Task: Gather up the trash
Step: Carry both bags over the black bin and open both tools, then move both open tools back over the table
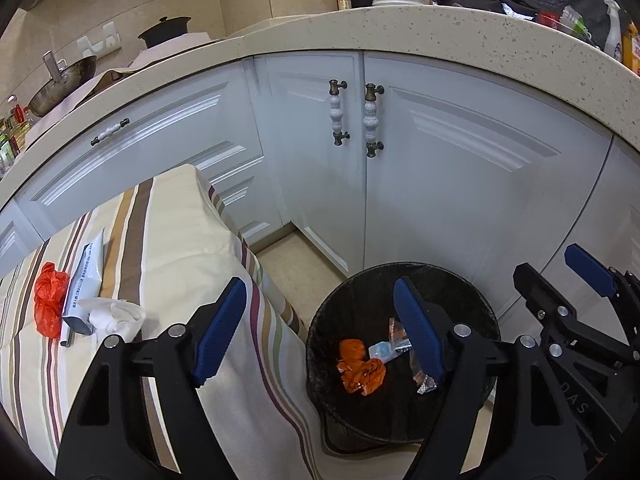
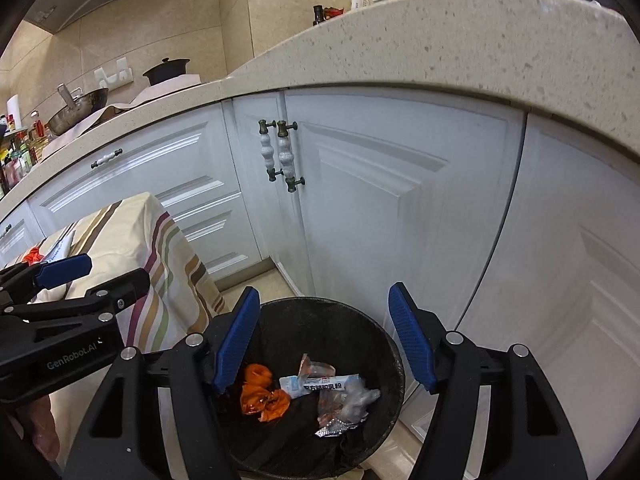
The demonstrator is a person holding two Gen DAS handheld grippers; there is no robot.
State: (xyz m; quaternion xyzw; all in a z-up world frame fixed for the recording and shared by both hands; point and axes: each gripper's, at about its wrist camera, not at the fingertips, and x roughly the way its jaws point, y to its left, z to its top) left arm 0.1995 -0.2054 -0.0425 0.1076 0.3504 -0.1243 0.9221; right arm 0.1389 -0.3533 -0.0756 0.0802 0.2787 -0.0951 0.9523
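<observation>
A black trash bin (image 1: 320, 344) (image 2: 394, 356) stands on the floor against the white cabinets. Inside lie a crumpled orange wrapper (image 1: 360, 368) (image 2: 262, 394), a white-and-blue sachet (image 1: 386, 350) (image 2: 316, 384) and clear and foil wrappers (image 2: 344, 408). My left gripper (image 1: 320, 332) (image 2: 96, 278) hovers open over the bin's left rim, nothing between its blue pads. My right gripper (image 2: 324, 340) (image 1: 560, 276) is open above the bin, also empty. On the striped tablecloth (image 1: 180, 240) at left rest a red plastic bag (image 1: 48, 300), a white tube (image 1: 86, 280) and a crumpled white tissue (image 1: 116, 312).
White cabinet doors with ceramic handles (image 1: 356, 120) (image 2: 280, 156) stand right behind the bin. The speckled countertop (image 1: 360, 28) overhangs them and carries a wok (image 1: 60, 84), a black pot (image 1: 164, 30), bowls and bottles. A strip of beige floor (image 1: 296, 256) lies between table and cabinets.
</observation>
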